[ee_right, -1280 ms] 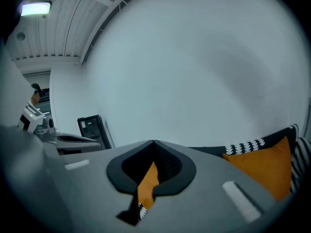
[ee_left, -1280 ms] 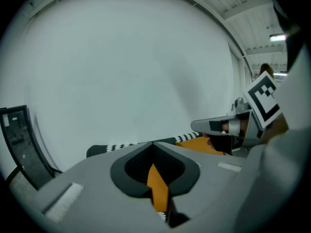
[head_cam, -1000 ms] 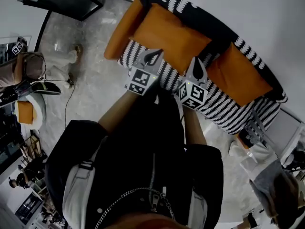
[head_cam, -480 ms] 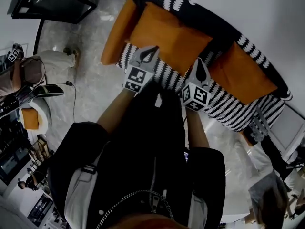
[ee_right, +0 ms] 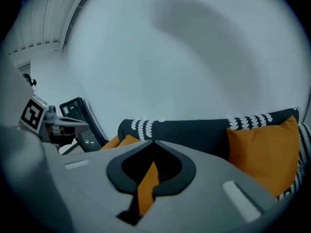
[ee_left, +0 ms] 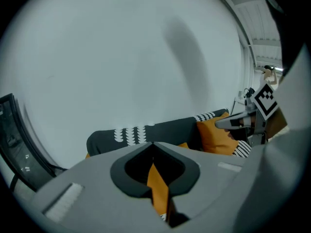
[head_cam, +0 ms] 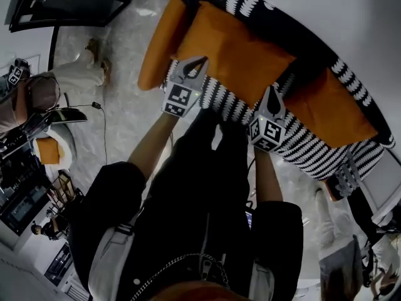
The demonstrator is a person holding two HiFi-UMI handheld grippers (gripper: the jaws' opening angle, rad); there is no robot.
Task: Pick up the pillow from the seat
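Note:
An orange pillow (head_cam: 241,49) leans on the dark backrest of a sofa with a black-and-white striped seat (head_cam: 301,146). A second orange pillow (head_cam: 332,108) lies to the right and a third (head_cam: 160,42) at the left arm. My left gripper (head_cam: 199,61) is shut and empty, its tip by the middle pillow's lower left corner. My right gripper (head_cam: 274,91) is shut and empty at that pillow's lower right corner. In the left gripper view the left gripper (ee_left: 153,144) faces the backrest. In the right gripper view the right gripper (ee_right: 154,142) has a pillow (ee_right: 265,152) to its right.
A person's white shoes (head_cam: 81,74) stand on the marble floor left of the sofa. A dark framed panel (head_cam: 69,2) leans at the top left. A round white seat (head_cam: 50,149) and cluttered shelves fill the left edge. A small side table (head_cam: 348,177) stands at the sofa's right end.
Both grippers have moved down and toward the sofa, and their tips now reach the middle pillow's lower corners. Their jaws stayed shut.

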